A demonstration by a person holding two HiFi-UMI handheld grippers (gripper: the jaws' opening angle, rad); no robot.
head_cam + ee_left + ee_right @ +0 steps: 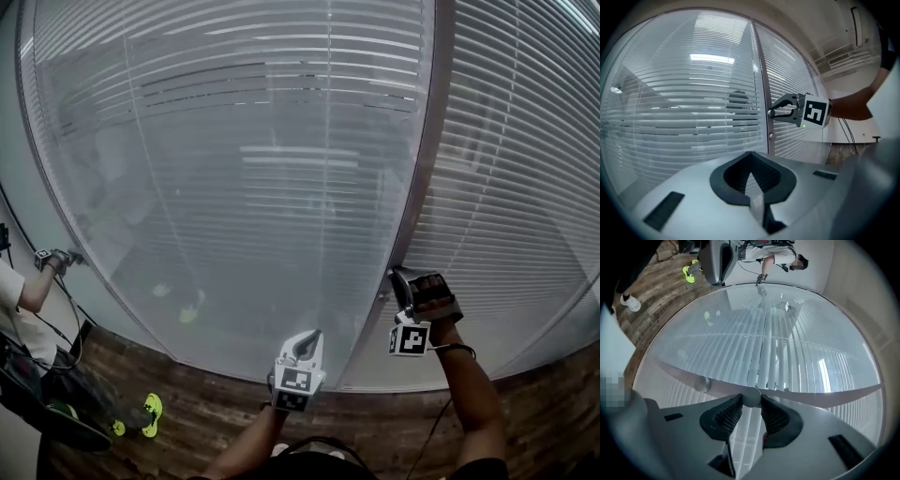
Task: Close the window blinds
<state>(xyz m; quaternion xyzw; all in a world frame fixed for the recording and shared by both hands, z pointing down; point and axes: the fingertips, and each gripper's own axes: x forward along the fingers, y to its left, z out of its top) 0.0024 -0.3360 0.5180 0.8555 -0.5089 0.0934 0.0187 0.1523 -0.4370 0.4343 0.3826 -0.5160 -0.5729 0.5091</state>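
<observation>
White slatted blinds (272, 159) hang behind the glass panes of a partition, split by a grey upright frame (420, 197). In the right gripper view a small round knob (751, 395) on that frame sits between the ribbed pads of my right gripper (750, 400), which is shut on it. The head view shows this gripper (397, 283) pressed against the frame low down. The left gripper view shows it from the side (772, 112). My left gripper (306, 345) is held apart in front of the left pane, jaws shut (750, 156) on nothing.
A second knob (702, 384) sits on the frame beside the gripped one. At the left a person (26, 309) stands by the glass, next to a dark chair (56, 422). Wood floor (216, 412) runs along the foot of the partition.
</observation>
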